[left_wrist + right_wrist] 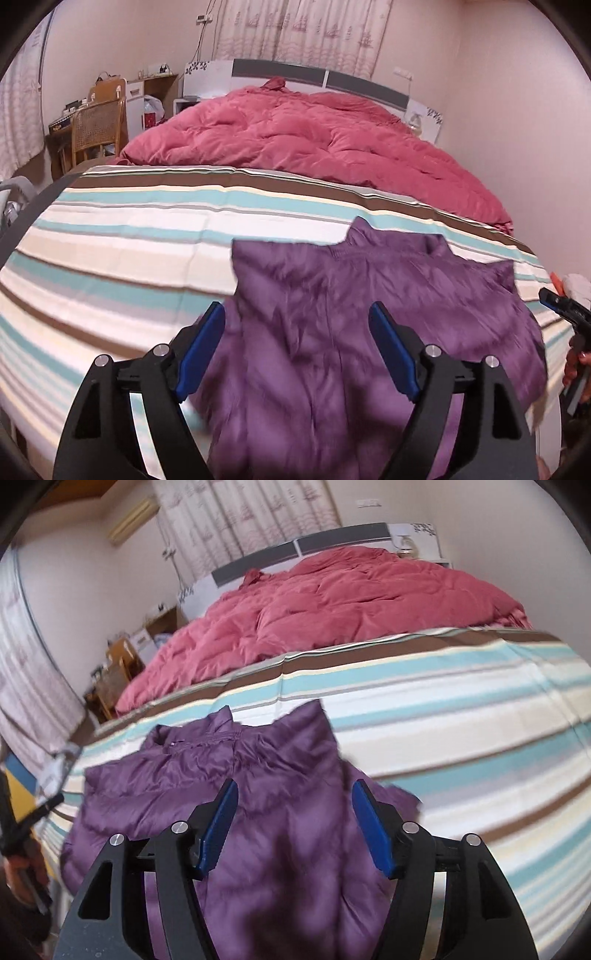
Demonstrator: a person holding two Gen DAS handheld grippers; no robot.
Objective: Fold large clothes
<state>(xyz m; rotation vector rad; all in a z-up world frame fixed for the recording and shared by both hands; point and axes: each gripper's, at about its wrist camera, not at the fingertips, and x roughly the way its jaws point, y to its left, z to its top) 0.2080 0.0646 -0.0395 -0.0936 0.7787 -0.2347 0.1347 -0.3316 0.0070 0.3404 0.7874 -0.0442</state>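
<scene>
A purple puffer jacket (369, 314) lies on the striped bed sheet (122, 251), collar toward the far side, its lower part hanging toward the near edge. My left gripper (297, 314) is open and empty, above the jacket's left half. The jacket also shows in the right wrist view (280, 812), where my right gripper (295, 794) is open and empty above its right half. The right gripper's tip (557, 301) shows at the right edge of the left wrist view. The left gripper (26, 834) shows at the left edge of the right wrist view.
A rumpled red duvet (314, 140) covers the far half of the bed, against the headboard (317, 77). A wicker chair (98, 125) and a cluttered desk stand at far left. Curtains hang behind the bed.
</scene>
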